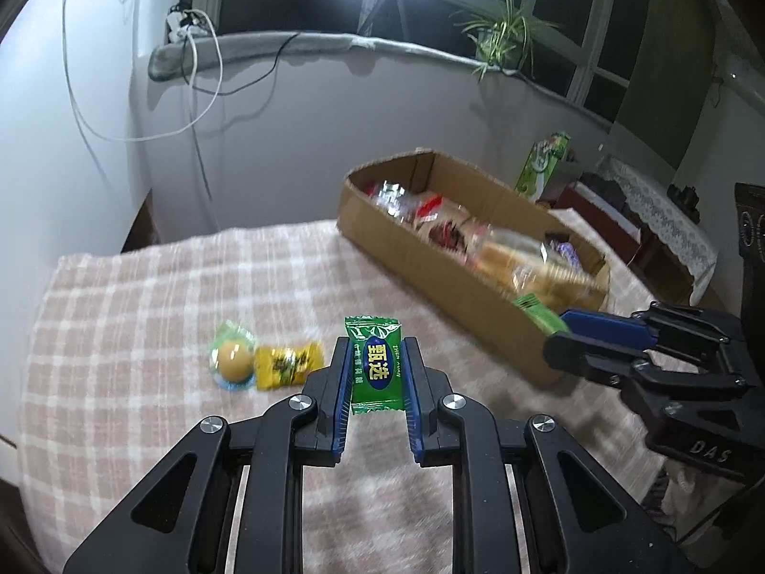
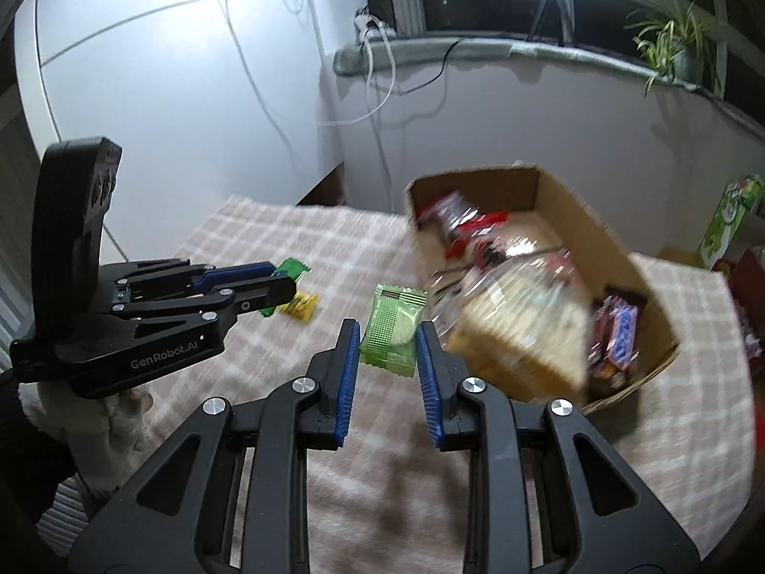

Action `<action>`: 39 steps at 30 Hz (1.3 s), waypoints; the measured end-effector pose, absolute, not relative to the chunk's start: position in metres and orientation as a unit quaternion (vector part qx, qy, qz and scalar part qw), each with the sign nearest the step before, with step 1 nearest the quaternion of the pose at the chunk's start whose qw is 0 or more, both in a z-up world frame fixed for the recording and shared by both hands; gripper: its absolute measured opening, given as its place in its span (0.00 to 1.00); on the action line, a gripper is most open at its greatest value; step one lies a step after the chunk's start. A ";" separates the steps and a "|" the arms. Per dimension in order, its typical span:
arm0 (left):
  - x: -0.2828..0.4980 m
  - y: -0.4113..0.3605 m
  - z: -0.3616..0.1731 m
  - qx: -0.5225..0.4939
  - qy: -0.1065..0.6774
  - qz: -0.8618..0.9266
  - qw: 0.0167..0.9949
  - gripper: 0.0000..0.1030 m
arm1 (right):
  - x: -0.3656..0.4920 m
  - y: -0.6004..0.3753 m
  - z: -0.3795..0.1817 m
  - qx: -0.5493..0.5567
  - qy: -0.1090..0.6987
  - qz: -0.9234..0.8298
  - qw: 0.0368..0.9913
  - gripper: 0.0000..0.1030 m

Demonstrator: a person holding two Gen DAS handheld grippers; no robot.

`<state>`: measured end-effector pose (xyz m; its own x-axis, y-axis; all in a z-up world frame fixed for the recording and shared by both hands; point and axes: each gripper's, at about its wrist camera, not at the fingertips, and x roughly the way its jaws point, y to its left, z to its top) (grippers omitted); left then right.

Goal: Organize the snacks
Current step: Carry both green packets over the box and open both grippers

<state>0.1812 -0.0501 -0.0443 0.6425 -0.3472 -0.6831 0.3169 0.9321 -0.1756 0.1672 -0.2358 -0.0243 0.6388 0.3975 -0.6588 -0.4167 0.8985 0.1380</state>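
Now, left gripper (image 1: 374,368) low in the middle of the left wrist frame, blue pads (image 1: 343,397) clamped tight on a dark green wrapped candy (image 1: 374,364), held upright with printed characters on a blue oval facing the lens. Just left of it, down on the checked pink-and-white cloth (image 1: 143,335), a round yellow sweet in a clear green-edged wrapper (image 1: 233,358) touching a yellow wrapped candy (image 1: 286,364). Further out, upper right of centre, an open cardboard box (image 1: 430,282) piled with blurred snack packets. At the right edge, right gripper seen side-on, a scrap of pale green wrapper showing at its tips, right by the box's near corner.

Over in the right wrist frame: right gripper (image 2: 388,337) low centre, jaws nearly closed, pinching a pale green translucent snack packet (image 2: 393,330) by its sides, a light round piece visible inside. Beyond it to the right, the same cardboard box, red-and-black wrappers at its far end, a dark purple bar at the near right, a big pale packet smeared by blur in the middle. Left gripper at the left of the frame, side-on, in a hand in a light glove (image 2: 119,421), green candy poking out of its tips above the cloth, yellow candy lying just beyond. In the background: white wall, dangling cables, windowsill with a potted spider plant (image 2: 669,38), bright lamp at the top edge.
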 end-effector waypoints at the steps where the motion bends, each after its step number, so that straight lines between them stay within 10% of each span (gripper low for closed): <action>1: 0.184 -0.052 -0.041 -0.019 0.378 -0.184 0.907 0.17 | 0.170 -0.239 -0.021 -0.013 0.358 0.222 0.907 0.24; 39: 0.261 -0.143 -0.038 0.005 0.373 -0.226 0.900 0.18 | 0.296 -0.311 -0.040 -0.001 0.400 0.176 0.900 0.25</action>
